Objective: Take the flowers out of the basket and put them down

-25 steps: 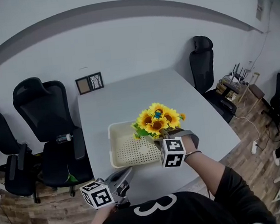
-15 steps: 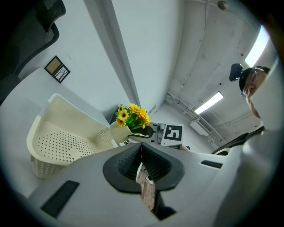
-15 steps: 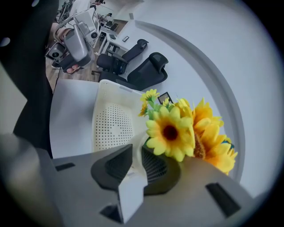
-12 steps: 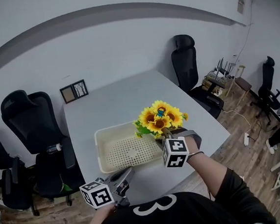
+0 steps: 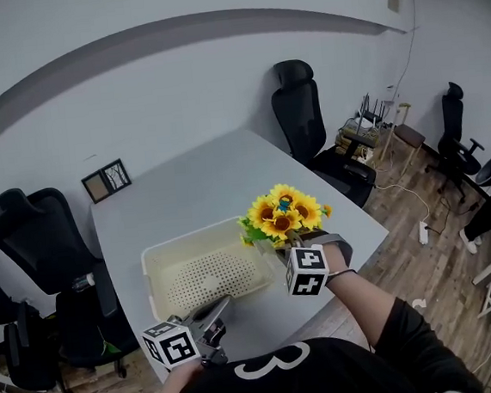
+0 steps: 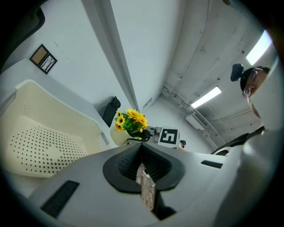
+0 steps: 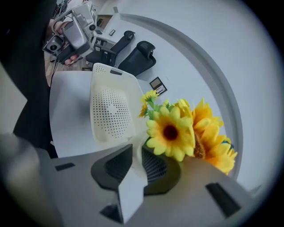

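A bunch of yellow sunflowers (image 5: 283,213) in a small cream pot hangs just past the right rim of the cream perforated basket (image 5: 206,277) on the grey table (image 5: 193,192). My right gripper (image 5: 290,246) is shut on the pot's rim, whose white edge sits between the jaws in the right gripper view (image 7: 138,157), with the blooms (image 7: 186,128) just beyond them. My left gripper (image 5: 213,311) is shut and holds nothing, low at the table's near edge. In the left gripper view (image 6: 141,153) it looks across the basket (image 6: 40,133) at the flowers (image 6: 131,120).
A small picture frame (image 5: 106,180) stands at the table's far left corner. Black office chairs (image 5: 297,100) stand round the table, with another (image 5: 39,246) at the left. The table's right edge drops to a wooden floor (image 5: 402,211).
The flowers and my right gripper have moved a little to the right, from over the basket's right edge to just outside it. The head view has swung rightward. The left gripper stays put.
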`<state>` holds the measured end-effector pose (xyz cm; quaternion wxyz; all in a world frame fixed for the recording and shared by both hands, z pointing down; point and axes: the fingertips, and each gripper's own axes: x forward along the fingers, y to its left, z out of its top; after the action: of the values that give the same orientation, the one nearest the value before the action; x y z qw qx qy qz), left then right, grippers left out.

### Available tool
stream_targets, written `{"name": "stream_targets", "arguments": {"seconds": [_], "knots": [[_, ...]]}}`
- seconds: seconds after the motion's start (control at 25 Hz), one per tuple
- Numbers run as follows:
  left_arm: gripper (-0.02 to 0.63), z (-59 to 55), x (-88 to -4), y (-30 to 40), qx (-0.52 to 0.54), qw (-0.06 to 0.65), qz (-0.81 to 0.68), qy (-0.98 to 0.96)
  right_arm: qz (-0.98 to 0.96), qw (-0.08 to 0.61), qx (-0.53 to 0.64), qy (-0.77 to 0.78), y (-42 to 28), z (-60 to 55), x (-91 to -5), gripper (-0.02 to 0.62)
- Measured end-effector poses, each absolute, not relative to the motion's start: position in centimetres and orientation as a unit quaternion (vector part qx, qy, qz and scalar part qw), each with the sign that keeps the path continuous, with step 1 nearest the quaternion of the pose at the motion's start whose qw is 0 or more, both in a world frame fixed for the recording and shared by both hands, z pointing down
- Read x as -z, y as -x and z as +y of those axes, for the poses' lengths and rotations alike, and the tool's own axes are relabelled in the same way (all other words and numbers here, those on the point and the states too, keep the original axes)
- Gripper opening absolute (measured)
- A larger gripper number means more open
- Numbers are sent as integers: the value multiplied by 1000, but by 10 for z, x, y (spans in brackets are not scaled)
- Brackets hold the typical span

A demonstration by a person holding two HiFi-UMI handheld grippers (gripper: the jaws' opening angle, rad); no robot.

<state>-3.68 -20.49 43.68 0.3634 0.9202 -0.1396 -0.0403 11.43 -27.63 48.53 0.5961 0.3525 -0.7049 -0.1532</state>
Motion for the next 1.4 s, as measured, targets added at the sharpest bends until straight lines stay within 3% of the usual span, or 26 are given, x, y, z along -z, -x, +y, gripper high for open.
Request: {"name": "stream_targets", "arguments": {"seconds": [0.84,1.4], "knots": [[12,-232,-457,-96,18,385,-157,-909,-711,618,81,-325,-259,-278,-577,74],[13,-228,-485,-166,5,406,-197,-892,-744,607,93,-263,-286,-279,-632,75]]}}
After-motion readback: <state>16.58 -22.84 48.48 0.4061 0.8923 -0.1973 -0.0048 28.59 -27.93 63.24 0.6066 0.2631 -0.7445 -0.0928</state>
